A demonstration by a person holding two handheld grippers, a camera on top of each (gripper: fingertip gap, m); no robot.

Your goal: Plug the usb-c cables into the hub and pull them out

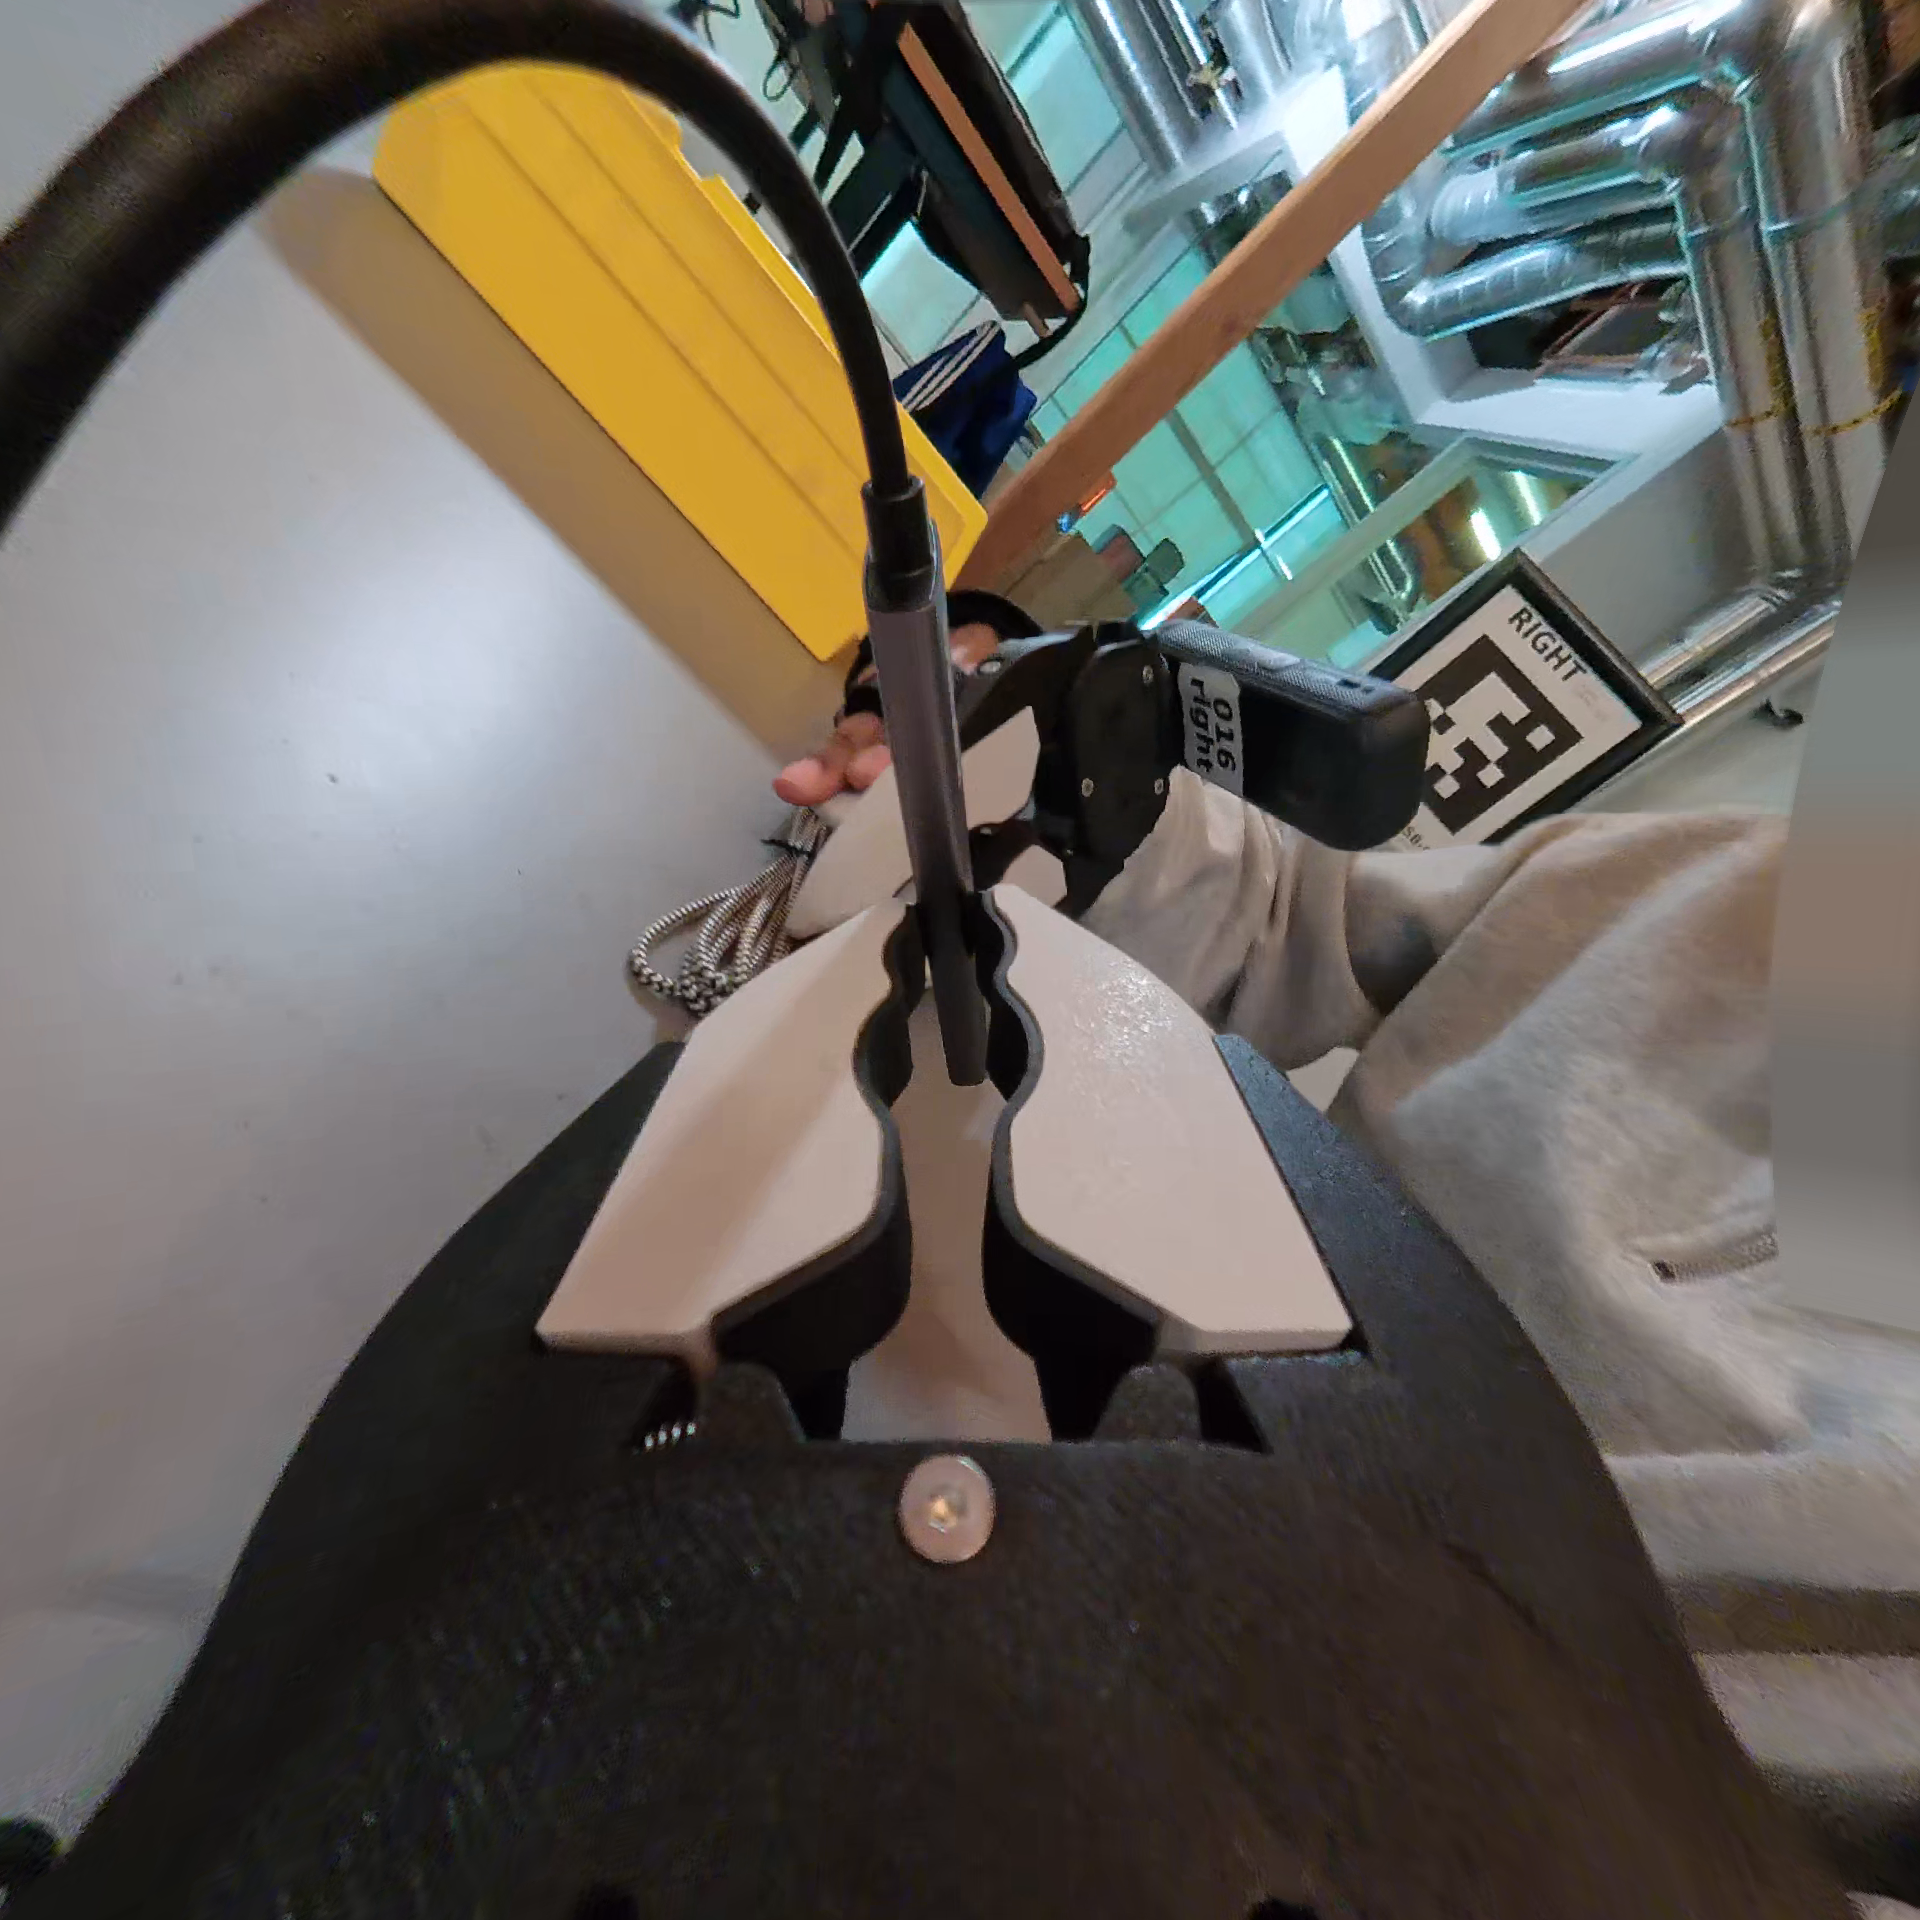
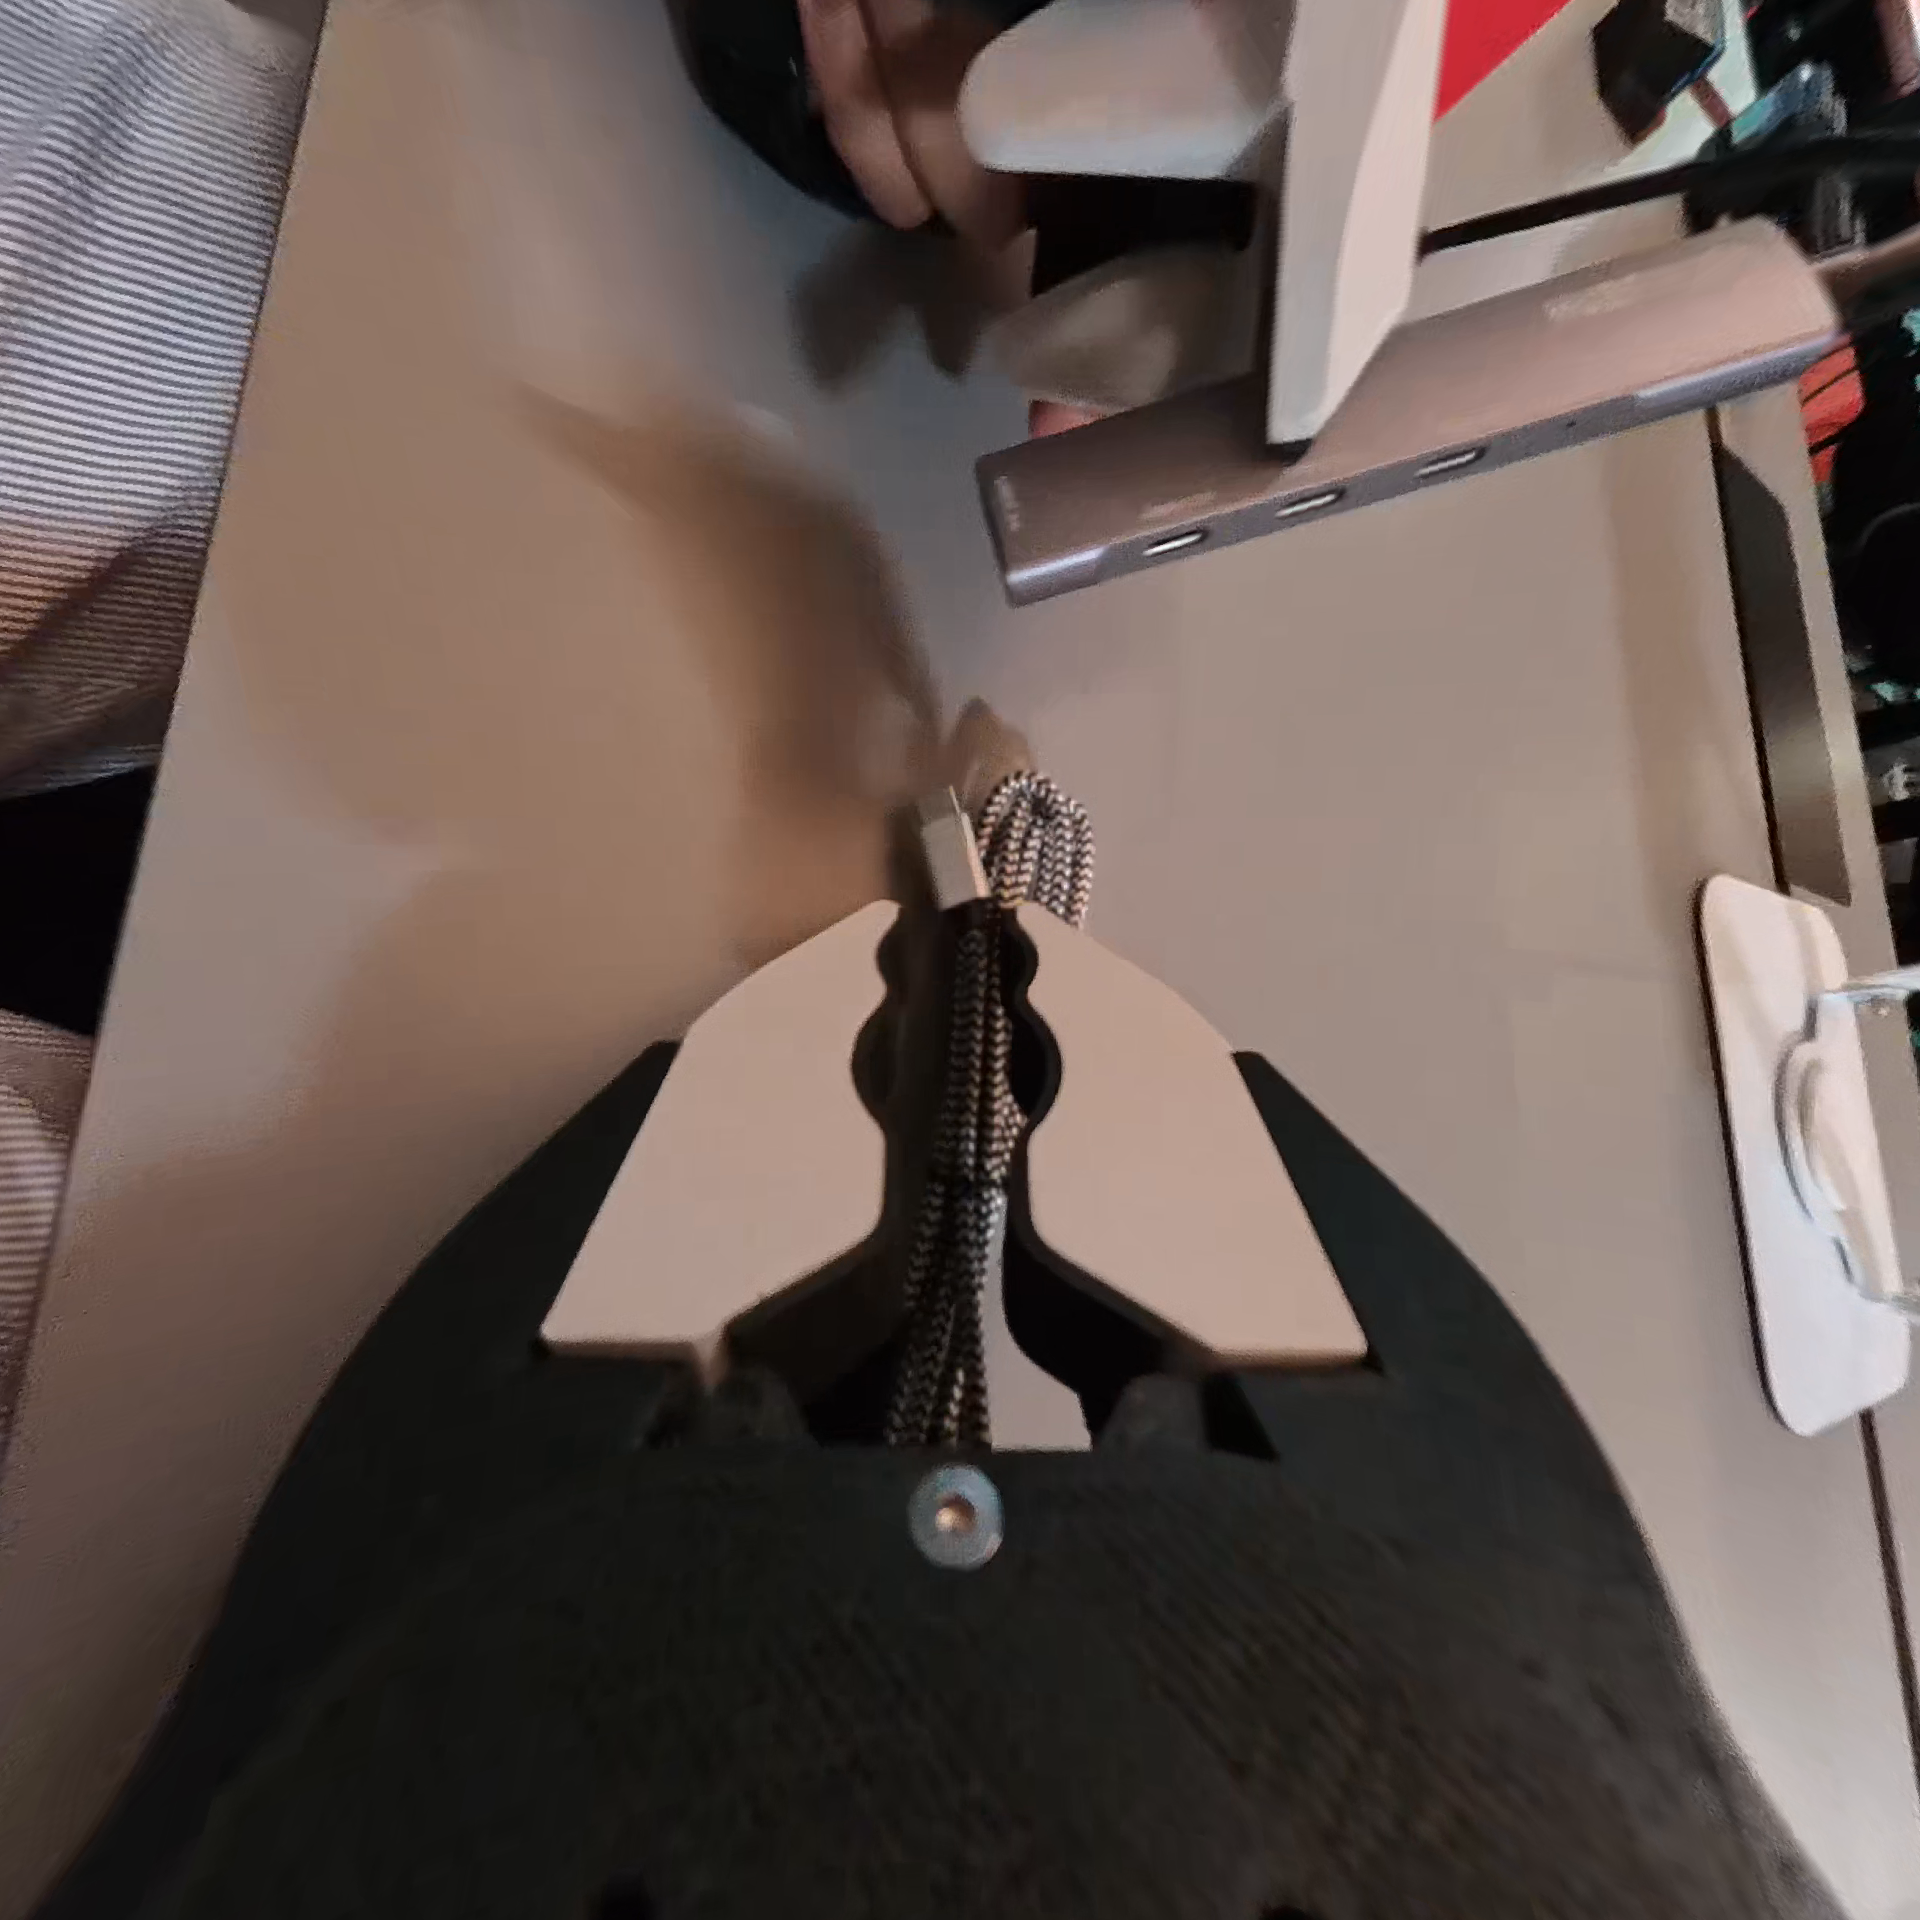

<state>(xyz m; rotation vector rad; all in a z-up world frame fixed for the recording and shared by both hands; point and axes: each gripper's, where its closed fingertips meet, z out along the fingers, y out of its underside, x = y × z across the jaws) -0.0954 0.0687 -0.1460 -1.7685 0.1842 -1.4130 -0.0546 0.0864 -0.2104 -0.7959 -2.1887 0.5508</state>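
**Now lining up a plug with the hub**

Both tools have something in hand. The left gripper (image 1: pixel 948 940) has its jaws closed on the grey hub (image 1: pixel 920 769), clamped edge-on, with the hub's own black lead (image 1: pixel 831 260) arching away overhead. From the right wrist view the hub (image 2: pixel 1382 457) hangs above the pale table (image 2: pixel 1351 831), toward its far right corner, its row of ports facing the right gripper (image 2: pixel 961 914). That gripper's jaws are closed on a bundled braided cable (image 2: pixel 961 1091), whose silver plug (image 2: pixel 951 852) pokes out past the fingertips, well apart from the ports.

No plug is in yet, so this looks like the approach. Next, the plug needs squaring to one port and a straight push.
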